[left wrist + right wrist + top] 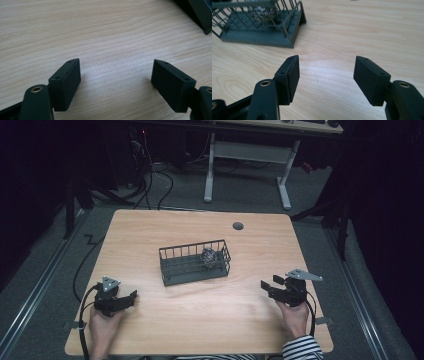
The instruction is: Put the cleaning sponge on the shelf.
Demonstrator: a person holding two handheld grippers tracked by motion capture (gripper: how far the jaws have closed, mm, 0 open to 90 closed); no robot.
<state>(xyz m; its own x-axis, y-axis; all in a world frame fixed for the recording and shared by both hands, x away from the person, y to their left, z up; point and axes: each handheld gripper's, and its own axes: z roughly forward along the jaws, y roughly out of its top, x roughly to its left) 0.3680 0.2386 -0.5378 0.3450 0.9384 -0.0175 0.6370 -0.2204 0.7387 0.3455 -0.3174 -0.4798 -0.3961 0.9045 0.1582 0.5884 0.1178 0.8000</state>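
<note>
High view showed my left gripper [131,296] and right gripper [266,287] resting low at the near corners of the worktop [150,235], both with jaws spread and holding nothing. I judged this a ready stance, clear of the work. The wire basket [195,262] stood mid-worktop, well apart from both. A crumpled silvery ball [208,256] lay inside its right end, nearer my right gripper, presumably contained there for retrieval.

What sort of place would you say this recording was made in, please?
Probably a lab or workshop recording bay: a wooden table with a cable port, loose cables on grey carpet, a white-legged desk behind, and dark surroundings.
</note>
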